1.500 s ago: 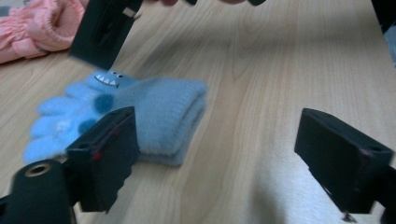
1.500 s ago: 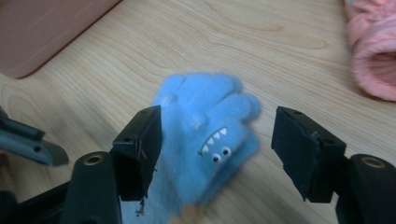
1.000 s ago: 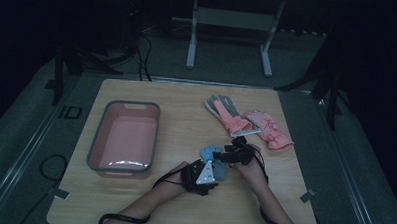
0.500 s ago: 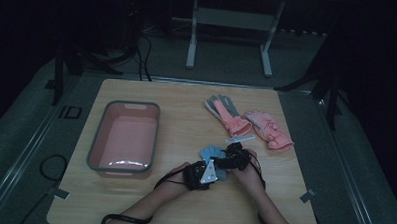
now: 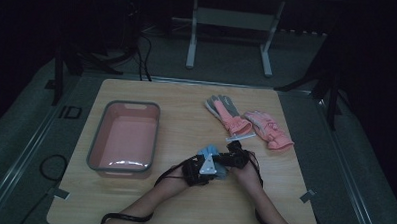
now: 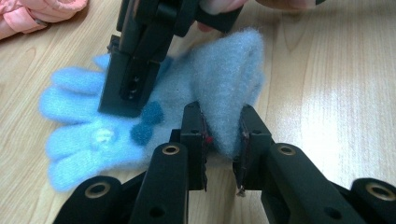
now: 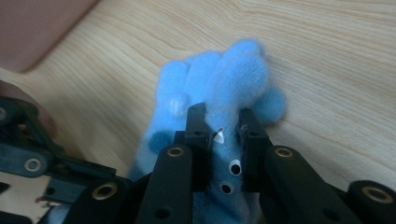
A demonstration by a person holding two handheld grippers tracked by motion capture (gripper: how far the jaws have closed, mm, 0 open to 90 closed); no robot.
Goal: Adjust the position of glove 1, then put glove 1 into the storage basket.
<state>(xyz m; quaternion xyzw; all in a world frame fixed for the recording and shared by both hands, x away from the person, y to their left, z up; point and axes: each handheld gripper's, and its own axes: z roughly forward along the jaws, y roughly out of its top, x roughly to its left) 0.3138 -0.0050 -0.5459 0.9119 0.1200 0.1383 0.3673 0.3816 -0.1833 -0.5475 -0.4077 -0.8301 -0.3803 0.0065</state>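
The blue fluffy glove (image 6: 140, 121) lies on the desk (image 5: 186, 121) near the front edge, between both grippers. The fingers (image 6: 194, 140) of the left gripper (image 6: 219, 149) are closed on a raised fold of its cuff. The fingers (image 7: 196, 135) of the right gripper (image 7: 219, 140) pinch the glove's body, with the glove's finger part beyond their tips. Left of the fingers stands a pink tub (image 5: 124, 139) with a grey rim; nothing is inside it. Farther behind the fingers lie two pink and grey gloves (image 5: 248, 123), side by side.
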